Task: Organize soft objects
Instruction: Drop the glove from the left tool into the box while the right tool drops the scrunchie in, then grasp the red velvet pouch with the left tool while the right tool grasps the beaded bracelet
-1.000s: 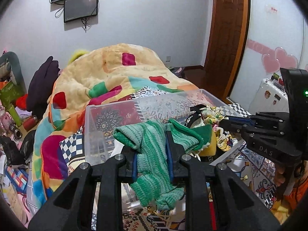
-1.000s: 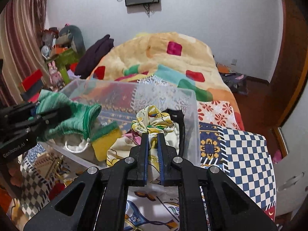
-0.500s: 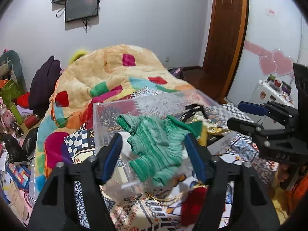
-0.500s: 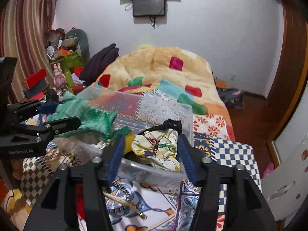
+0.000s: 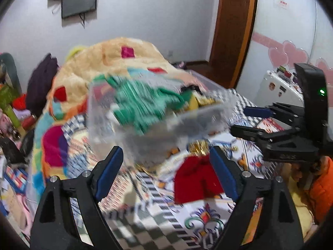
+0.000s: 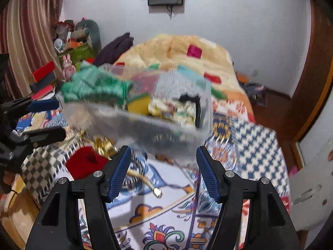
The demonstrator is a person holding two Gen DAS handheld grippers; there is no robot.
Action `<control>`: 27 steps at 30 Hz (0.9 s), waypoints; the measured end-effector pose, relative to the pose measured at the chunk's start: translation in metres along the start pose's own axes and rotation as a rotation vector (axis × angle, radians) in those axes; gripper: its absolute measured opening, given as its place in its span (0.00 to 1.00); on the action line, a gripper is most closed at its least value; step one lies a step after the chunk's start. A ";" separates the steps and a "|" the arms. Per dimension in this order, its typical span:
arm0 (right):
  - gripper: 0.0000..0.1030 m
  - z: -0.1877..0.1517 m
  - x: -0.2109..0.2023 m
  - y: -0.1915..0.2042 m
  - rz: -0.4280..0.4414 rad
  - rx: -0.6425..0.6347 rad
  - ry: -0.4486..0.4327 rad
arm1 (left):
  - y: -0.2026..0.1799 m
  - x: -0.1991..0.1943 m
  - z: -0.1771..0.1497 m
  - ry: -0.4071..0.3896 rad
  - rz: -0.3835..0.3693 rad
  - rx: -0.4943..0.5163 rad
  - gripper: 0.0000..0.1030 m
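Both grippers, left (image 5: pixel 166 173) and right (image 6: pixel 163 169), gape wide, empty; next, approach the red cloth pouch (image 5: pixel 195 181) squarely near the clear plastic bin's (image 5: pixel 199 116) front edge.

Green knit (image 5: pixel 141 102), red pouch (image 5: pixel 195 179).

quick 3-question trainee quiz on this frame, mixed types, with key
1. True or false: the left gripper is shut on the green knit garment.
2. The red pouch lies: A) inside the clear bin B) on the bed cover in front of it C) in the right gripper.
3. Fill in: the green knit garment hangs over the bin's ____.

Key: 1 false (both grippers are open and hold nothing); 2 B; 3 rim.
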State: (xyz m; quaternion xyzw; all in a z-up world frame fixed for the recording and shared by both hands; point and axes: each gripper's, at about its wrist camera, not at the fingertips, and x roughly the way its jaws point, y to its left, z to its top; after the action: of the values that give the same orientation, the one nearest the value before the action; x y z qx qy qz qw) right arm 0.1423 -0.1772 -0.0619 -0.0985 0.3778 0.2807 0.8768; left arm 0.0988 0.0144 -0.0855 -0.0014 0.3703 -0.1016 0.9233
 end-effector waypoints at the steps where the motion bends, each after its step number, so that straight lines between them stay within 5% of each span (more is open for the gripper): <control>1: 0.60 -0.002 0.005 -0.001 0.004 0.006 0.017 | -0.002 0.005 -0.003 0.017 -0.007 0.003 0.83; 4: 0.60 -0.006 0.021 -0.002 0.019 0.013 0.066 | -0.007 0.020 -0.008 0.059 -0.005 0.017 0.82; 7: 0.58 -0.007 0.033 0.000 0.048 0.015 0.098 | -0.008 0.033 -0.010 0.102 -0.038 0.004 0.71; 13: 0.41 -0.005 0.052 0.011 0.083 -0.023 0.157 | -0.010 0.050 -0.012 0.195 -0.091 -0.007 0.38; 16: 0.34 -0.007 0.053 0.018 0.090 -0.048 0.164 | -0.012 0.048 -0.014 0.188 -0.094 0.007 0.23; 21: 0.17 -0.010 0.052 0.022 0.097 -0.058 0.161 | -0.008 0.039 -0.023 0.155 -0.095 -0.018 0.11; 27: 0.08 -0.014 0.047 0.012 0.049 -0.036 0.148 | 0.003 0.006 -0.025 0.054 -0.033 -0.045 0.06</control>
State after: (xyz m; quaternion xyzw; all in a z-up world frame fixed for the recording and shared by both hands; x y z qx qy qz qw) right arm 0.1532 -0.1534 -0.1048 -0.1253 0.4390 0.3007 0.8374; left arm 0.0862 0.0177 -0.1083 -0.0254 0.3974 -0.1083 0.9109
